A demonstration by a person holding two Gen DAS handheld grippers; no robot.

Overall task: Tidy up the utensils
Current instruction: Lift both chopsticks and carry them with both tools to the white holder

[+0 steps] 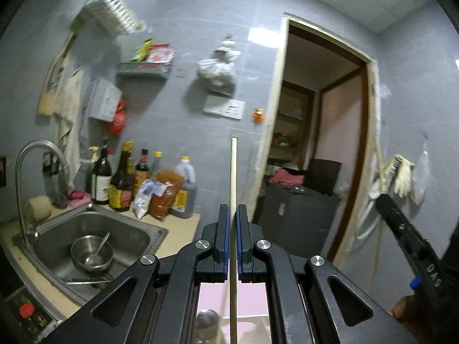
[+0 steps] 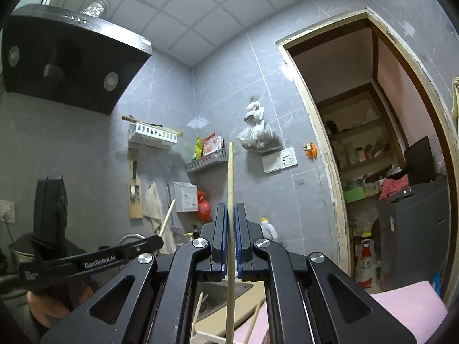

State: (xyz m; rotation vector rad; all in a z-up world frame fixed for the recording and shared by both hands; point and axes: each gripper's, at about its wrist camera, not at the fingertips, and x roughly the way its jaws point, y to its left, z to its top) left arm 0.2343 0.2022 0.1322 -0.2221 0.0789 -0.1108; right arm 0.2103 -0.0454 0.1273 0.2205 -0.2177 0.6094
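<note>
My left gripper [image 1: 233, 209] is shut on a pale wooden chopstick [image 1: 233, 172] that stands upright, its tip high above the fingers. My right gripper [image 2: 229, 209] is shut on a second wooden chopstick [image 2: 230, 172], also upright. The right gripper's body shows at the right edge of the left wrist view [image 1: 401, 229]. The left gripper shows at the lower left of the right wrist view [image 2: 94, 261], its chopstick [image 2: 167, 218] slanting up. A metal ladle bowl [image 1: 206, 324] and a pink surface [image 1: 249, 301] show below the left fingers. More wooden sticks [image 2: 255, 324] lie below the right fingers.
A steel sink [image 1: 137, 235] holds a metal bowl [image 1: 91, 253] with a spoon, beside a tap [image 1: 31, 154] and sauce bottles [image 1: 123, 183]. Wall racks [image 2: 152, 136], a range hood [image 2: 71, 57] and an open doorway [image 1: 324, 143] surround the counter.
</note>
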